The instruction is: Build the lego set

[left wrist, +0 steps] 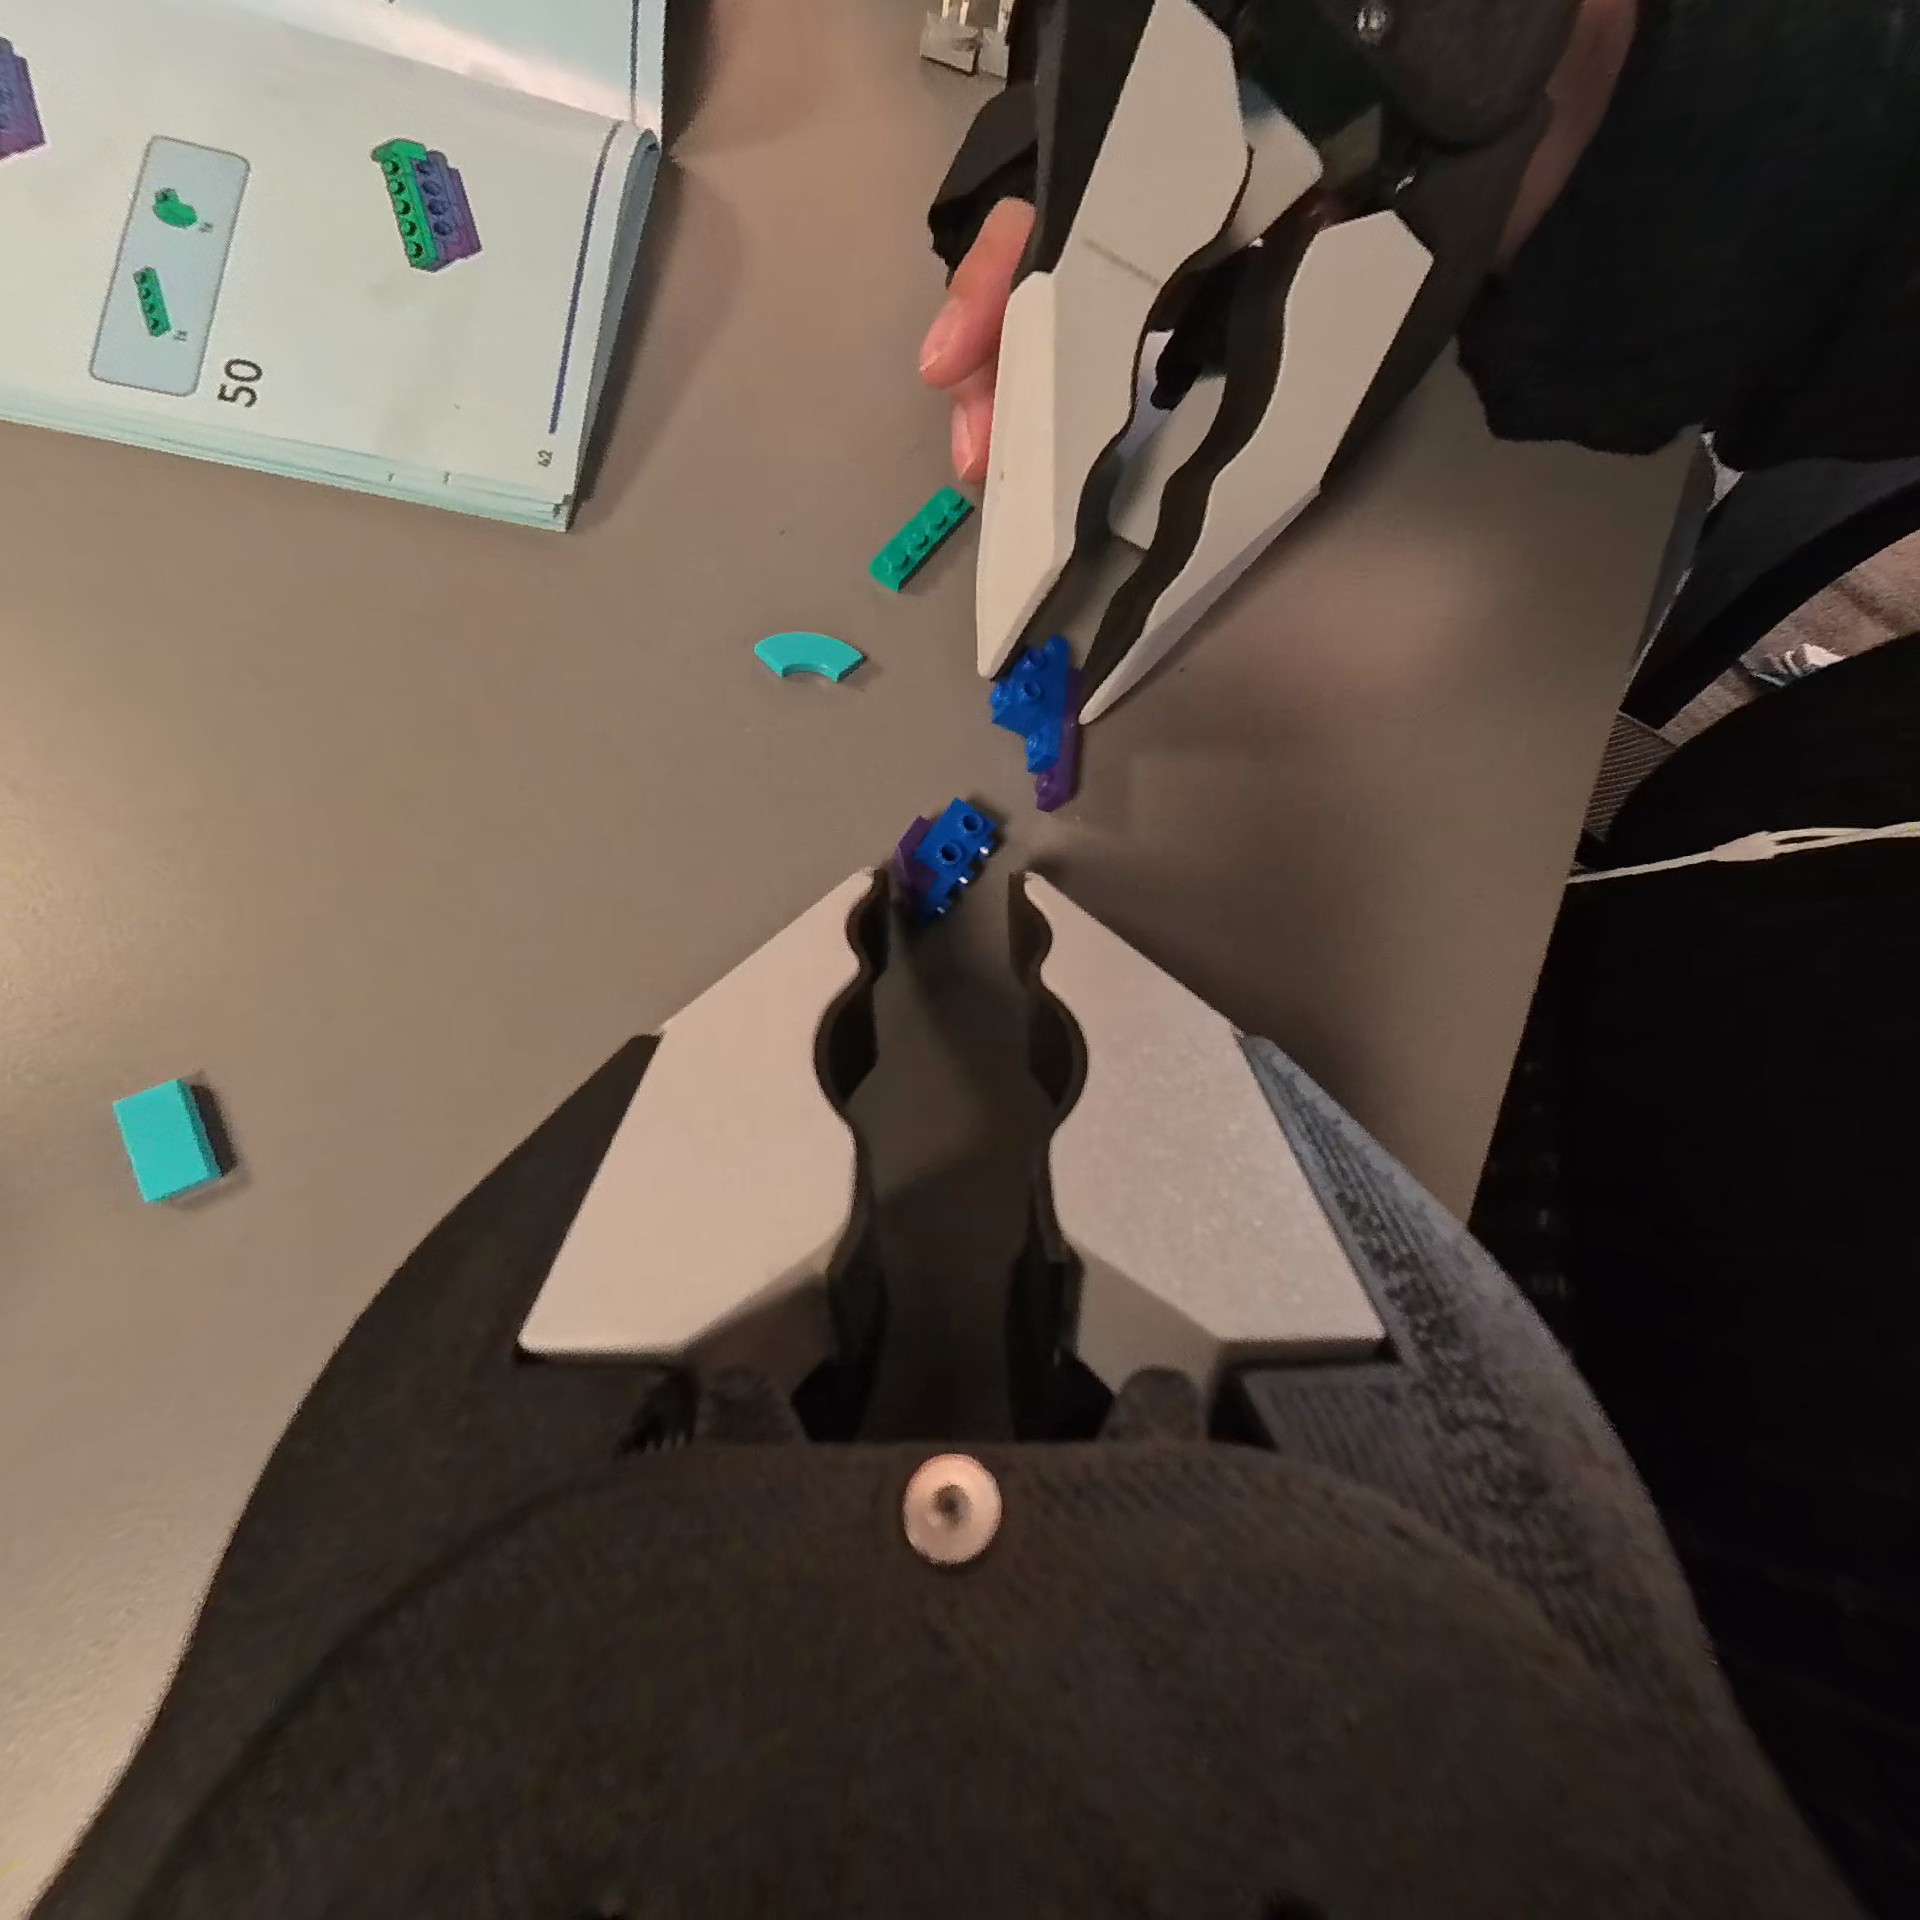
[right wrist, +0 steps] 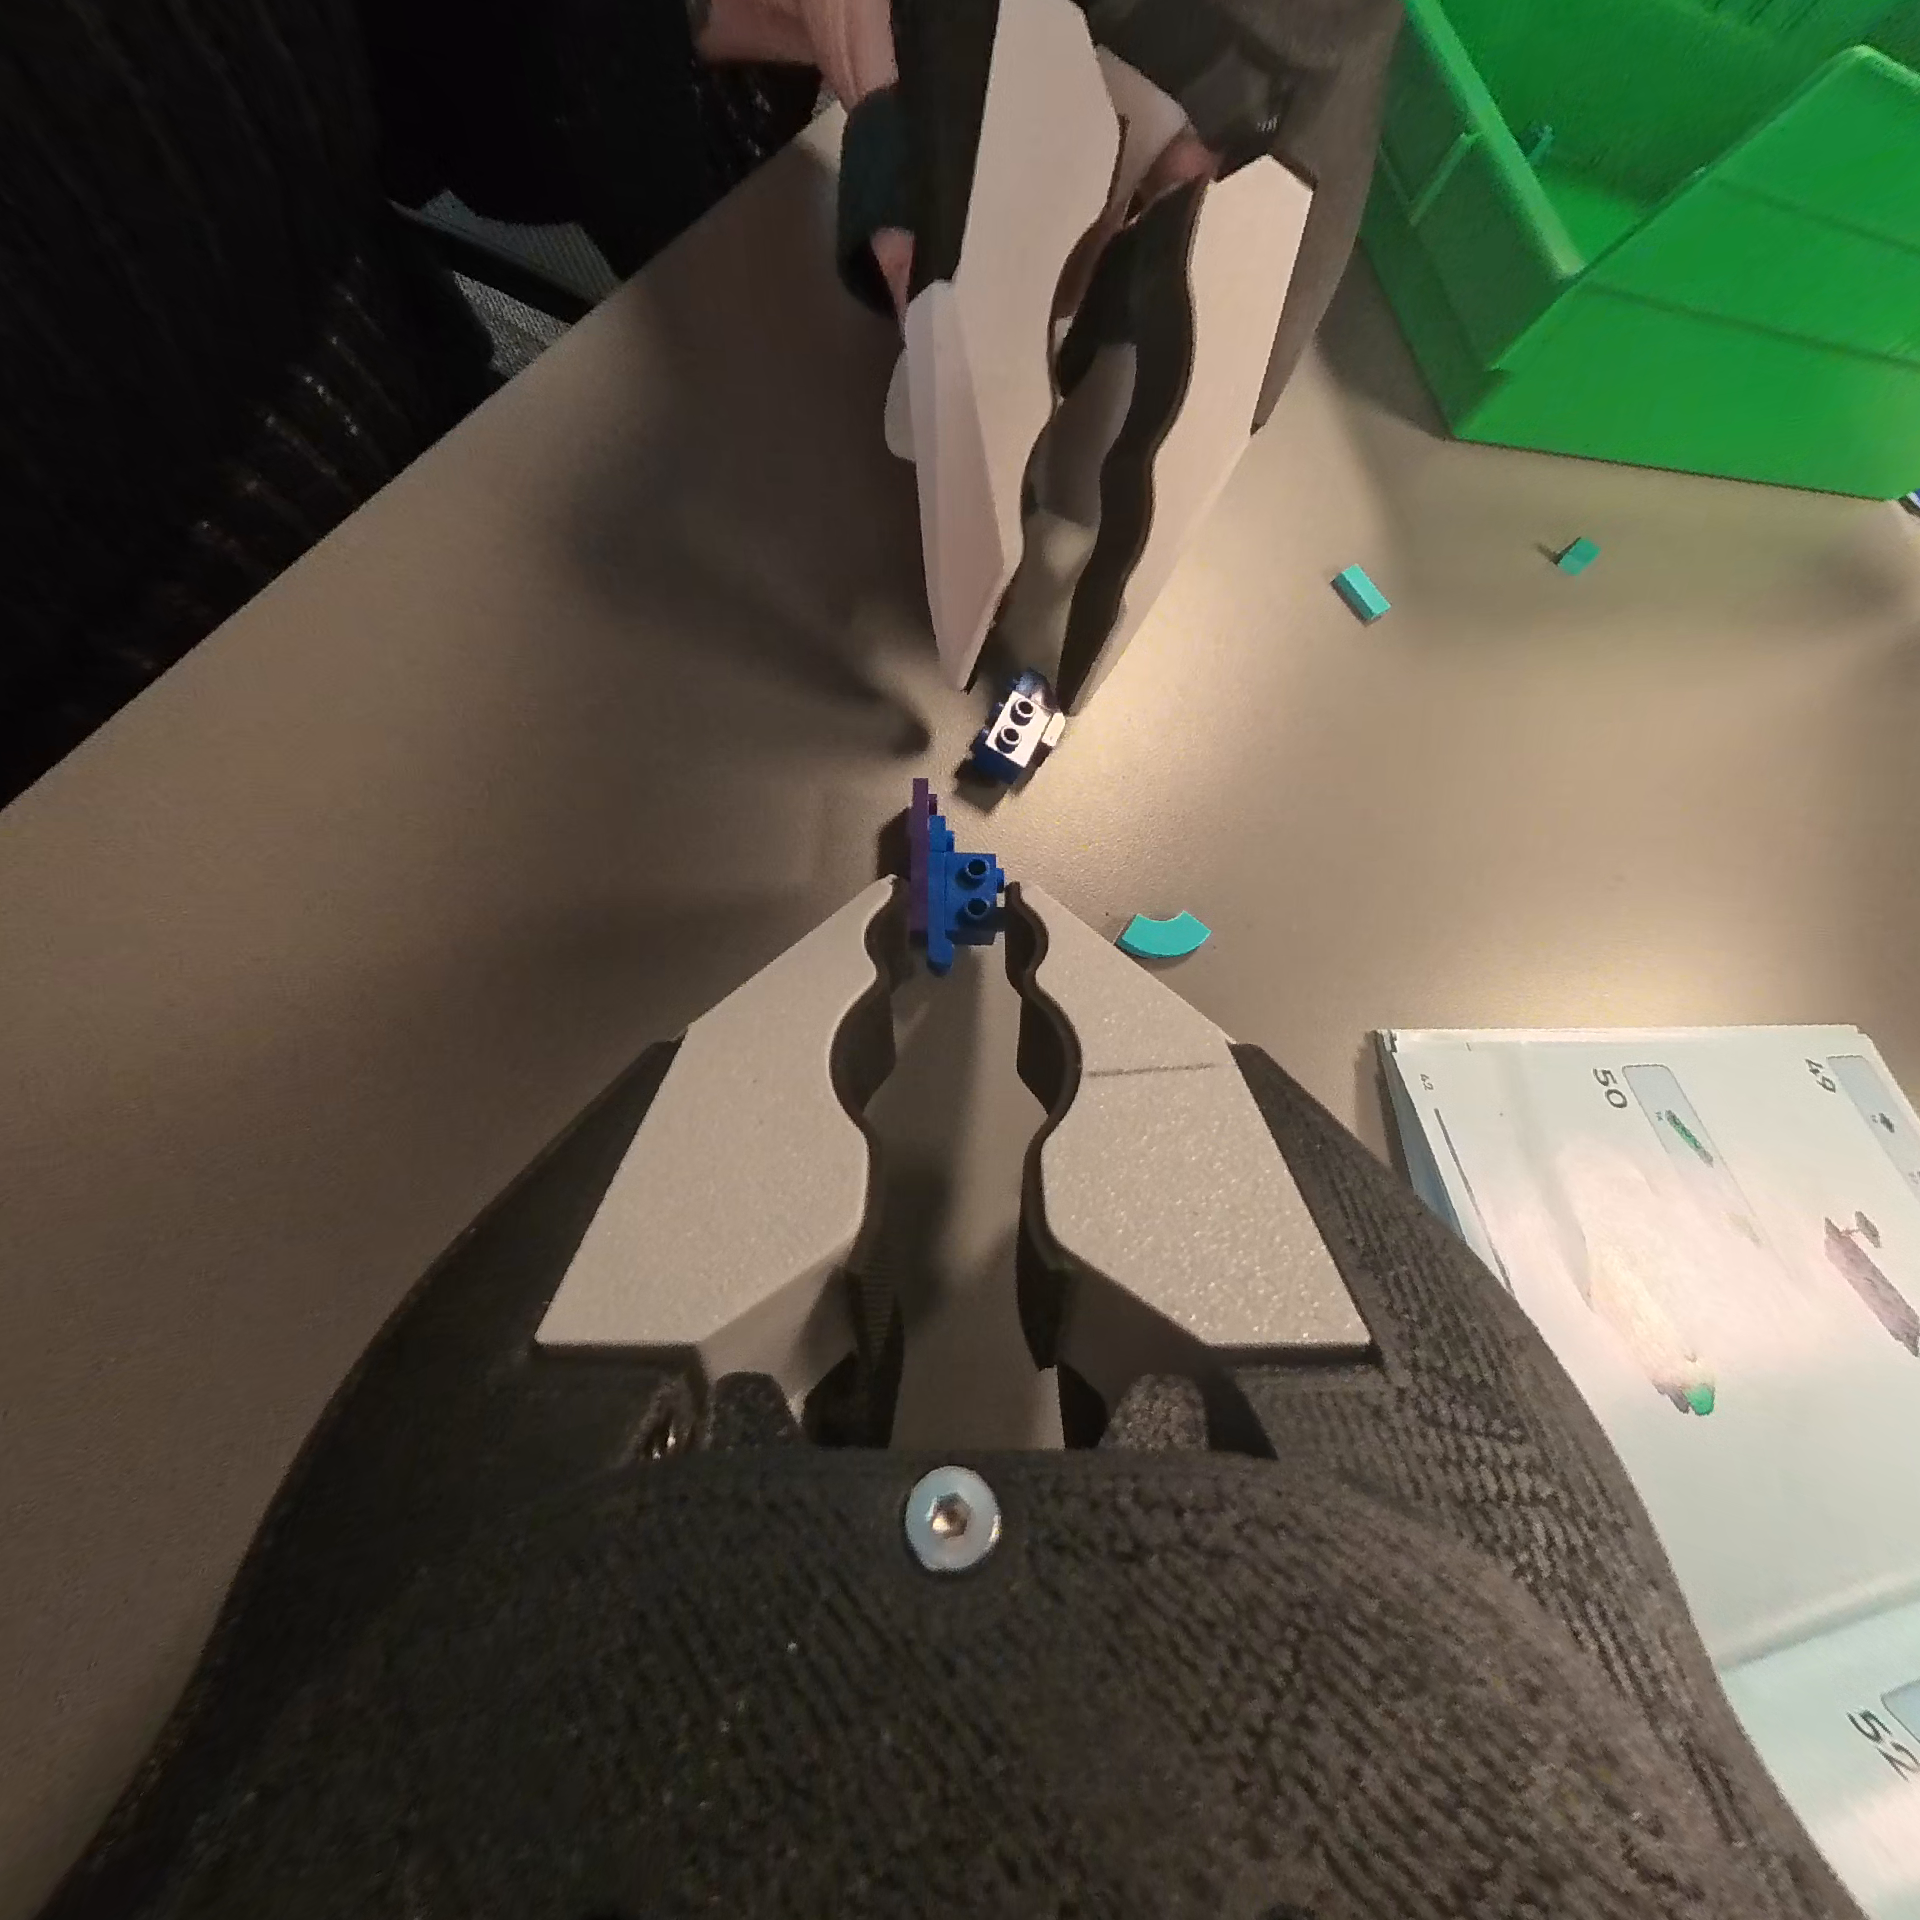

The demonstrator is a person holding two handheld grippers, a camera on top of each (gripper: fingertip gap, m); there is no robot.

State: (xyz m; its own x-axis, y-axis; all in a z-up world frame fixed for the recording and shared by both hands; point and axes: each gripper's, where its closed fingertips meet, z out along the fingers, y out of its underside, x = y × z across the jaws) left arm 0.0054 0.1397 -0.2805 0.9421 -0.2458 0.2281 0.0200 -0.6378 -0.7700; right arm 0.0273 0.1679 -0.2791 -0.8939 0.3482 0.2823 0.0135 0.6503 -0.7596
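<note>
Left wrist view first: the left gripper [left wrist: 948, 881] sits low over the grey table [left wrist: 416, 831], with a small blue and purple lego piece [left wrist: 948, 854] right at its tips. The piece touches the left finger, but there's a clear gap to the right finger, so the jaws look released rather than clamped. Just beyond, the right gripper [left wrist: 1039, 691] comes down from the far side, pinching a second blue and purple assembly [left wrist: 1039, 717] between its tips. A person's fingers [left wrist: 961, 322] show behind it. To the left lie a green studded plate [left wrist: 920, 538], a teal curved tile [left wrist: 808, 657] and, nearer, a teal flat tile [left wrist: 169, 1140]. The instruction booklet [left wrist: 343, 312] lies open at far left.

Right wrist view: the right gripper [right wrist: 948, 902] is clenched on the blue and purple assembly [right wrist: 951, 894], both fingertips touching it, the purple plate standing on edge on the left. Just past it is the left gripper [right wrist: 1023, 686] with the small blue piece [right wrist: 1013, 732] at its tips, apart from the held assembly. Whether that one is gripped is hard to tell from here. The curved tile [right wrist: 1164, 933] sits just right of the near fingertips, two more teal bits [right wrist: 1361, 594] [right wrist: 1577, 556] farther right, a green bin [right wrist: 1662, 260] at far right, and the booklet [right wrist: 1662, 1299] near right.
</note>
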